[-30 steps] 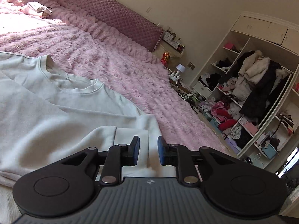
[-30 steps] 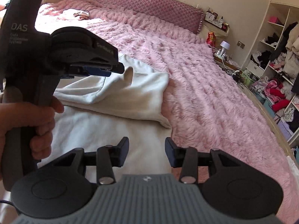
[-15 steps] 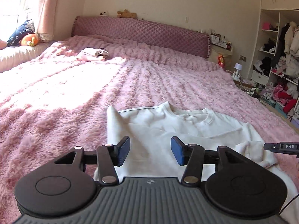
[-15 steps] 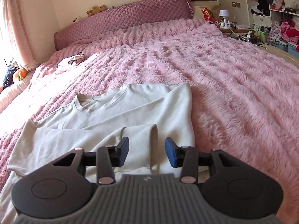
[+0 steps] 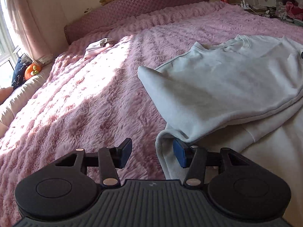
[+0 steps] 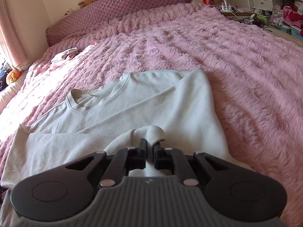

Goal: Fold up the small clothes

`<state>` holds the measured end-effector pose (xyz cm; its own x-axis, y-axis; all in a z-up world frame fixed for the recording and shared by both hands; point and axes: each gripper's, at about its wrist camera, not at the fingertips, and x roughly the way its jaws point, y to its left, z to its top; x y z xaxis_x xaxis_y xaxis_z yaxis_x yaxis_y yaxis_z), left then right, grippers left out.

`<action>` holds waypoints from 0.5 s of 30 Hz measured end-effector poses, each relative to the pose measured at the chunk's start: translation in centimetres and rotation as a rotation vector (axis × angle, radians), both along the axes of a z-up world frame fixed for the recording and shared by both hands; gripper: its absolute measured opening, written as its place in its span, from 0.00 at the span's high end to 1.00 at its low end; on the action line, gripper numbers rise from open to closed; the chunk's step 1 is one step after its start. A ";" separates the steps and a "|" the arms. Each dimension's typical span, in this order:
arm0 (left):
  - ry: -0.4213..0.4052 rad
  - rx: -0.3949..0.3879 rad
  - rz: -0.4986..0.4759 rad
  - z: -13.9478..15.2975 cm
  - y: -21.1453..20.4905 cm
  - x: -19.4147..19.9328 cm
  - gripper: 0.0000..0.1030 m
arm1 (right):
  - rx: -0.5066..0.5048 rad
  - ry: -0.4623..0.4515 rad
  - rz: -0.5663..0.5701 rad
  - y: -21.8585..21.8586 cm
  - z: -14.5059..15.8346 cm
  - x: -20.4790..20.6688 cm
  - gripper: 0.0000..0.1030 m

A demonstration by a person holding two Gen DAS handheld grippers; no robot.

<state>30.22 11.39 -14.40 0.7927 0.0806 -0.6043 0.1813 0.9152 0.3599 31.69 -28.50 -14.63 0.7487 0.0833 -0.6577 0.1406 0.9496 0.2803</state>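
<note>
Right wrist view: right gripper (image 6: 149,149), jaws pinching a fold of the white sweatshirt (image 6: 151,102). Left wrist view: left gripper (image 5: 152,154), jaws spread, straddling the sweatshirt's edge on the bed (image 5: 85,94).

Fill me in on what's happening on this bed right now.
A person is folding a pale, off-white long-sleeved sweatshirt spread on a fluffy pink bedspread, using two handheld grippers. The right gripper has shut on a bunched fold of the sweatshirt near its lower edge. The left gripper is open at the garment's side, with the fabric's edge between its fingers but not pinched. One sleeve already lies folded across the body.
</note>
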 end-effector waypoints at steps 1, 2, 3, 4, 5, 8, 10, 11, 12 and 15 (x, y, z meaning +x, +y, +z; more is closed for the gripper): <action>0.010 0.042 -0.020 -0.5 -0.3 0.6 0.43 | -0.006 -0.006 0.002 0.1 0.1 -0.1 0.99; 0.017 0.064 -0.039 -0.6 -0.5 0.8 0.44 | -0.011 -0.010 0.004 0.1 0.3 -0.2 0.99; 0.023 0.082 -0.063 -0.9 -0.6 1.1 0.44 | -0.015 -0.014 0.008 0.2 0.4 -0.3 0.99; 0.027 0.098 -0.086 -1.0 -0.7 1.2 0.47 | -0.016 -0.018 0.015 0.2 0.6 -0.4 0.99; 0.034 0.108 -0.114 -1.0 -0.8 1.4 0.57 | -0.018 -0.020 0.019 0.2 0.8 -0.5 0.99; 0.059 0.134 -0.210 -1.2 -1.2 1.3 0.91 | -0.023 -0.026 0.028 0.2 1.2 -0.5 0.99; 0.049 0.178 -0.241 -1.5 -1.7 1.0 0.94 | -0.030 -0.029 0.034 0.3 1.5 -0.7 0.99; 0.038 0.188 -0.242 -1.5 -1.8 0.8 0.95 | -0.032 -0.034 0.038 0.4 1.7 -0.8 0.99; 0.017 0.186 -0.228 -1.4 -1.8 0.7 0.95 | -0.034 -0.042 0.039 0.4 2.0 -1.0 0.99; -0.037 0.083 -0.120 -0.5 -0.7 -0.1 0.95 | -0.021 -0.100 0.006 -0.1 3.8 -2.4 1.00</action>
<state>30.15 10.72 -14.93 0.8214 0.0324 -0.5694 0.2727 0.8545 0.4421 29.27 -28.59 -10.79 0.8103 0.0751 -0.5811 0.1072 0.9560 0.2730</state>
